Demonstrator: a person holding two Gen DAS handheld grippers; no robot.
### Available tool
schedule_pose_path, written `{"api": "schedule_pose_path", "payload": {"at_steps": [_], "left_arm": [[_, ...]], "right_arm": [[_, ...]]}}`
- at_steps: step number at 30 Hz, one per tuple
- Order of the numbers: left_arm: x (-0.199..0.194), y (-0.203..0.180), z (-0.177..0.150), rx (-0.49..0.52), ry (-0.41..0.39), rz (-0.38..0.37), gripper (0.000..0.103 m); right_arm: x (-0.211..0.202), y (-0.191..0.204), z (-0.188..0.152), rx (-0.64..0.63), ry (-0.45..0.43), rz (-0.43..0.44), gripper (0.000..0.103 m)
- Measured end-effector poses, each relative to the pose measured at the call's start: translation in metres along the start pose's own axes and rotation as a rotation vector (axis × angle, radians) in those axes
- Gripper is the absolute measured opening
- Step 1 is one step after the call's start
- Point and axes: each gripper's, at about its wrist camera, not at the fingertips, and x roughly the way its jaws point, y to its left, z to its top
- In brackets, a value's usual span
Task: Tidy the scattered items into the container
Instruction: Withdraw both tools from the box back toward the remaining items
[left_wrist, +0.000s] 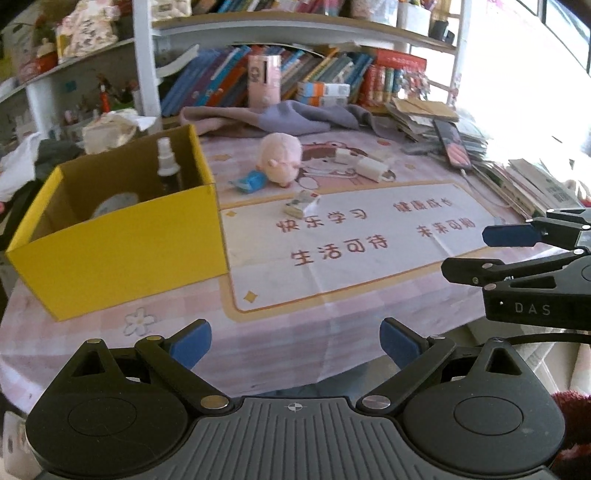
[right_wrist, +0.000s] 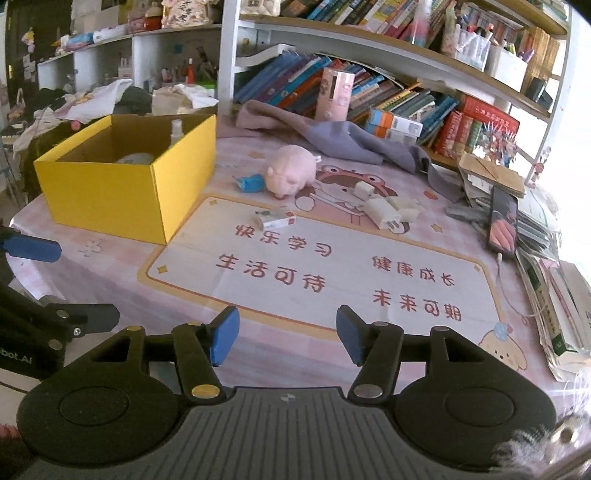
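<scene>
Inside the yellow box (left_wrist: 122, 236) a spray bottle (left_wrist: 168, 162) stands against the far wall; a pale round thing beside it is half hidden by the near wall. Right of the box lie a pink pig (right_wrist: 291, 175), a blue scrap (right_wrist: 251, 183), a small carton (right_wrist: 277, 218) and white chargers (right_wrist: 384, 214). Only the right view shows the phone (right_wrist: 502, 223) whole. The left gripper (left_wrist: 295, 347) and right gripper (right_wrist: 288, 336) hover over bare desk (right_wrist: 258, 295) before the box, jaws apart and empty.

Each gripper (left_wrist: 295, 345) (right_wrist: 287, 338) has black linkage arms on silver rivets, blue finger pads (right_wrist: 224, 334), round black housings, and a ribbed grey base between.
</scene>
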Motion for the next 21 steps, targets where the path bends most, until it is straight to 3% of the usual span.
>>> {"api": "schedule_pose_path", "payload": {"at_steps": [21], "left_arm": [[0.03,-0.026,0.021,0.075,0.027,-0.099,0.099]], "right_arm": [[0.009,-0.033,0.002,0.043,0.04,-0.063,0.058]]}}
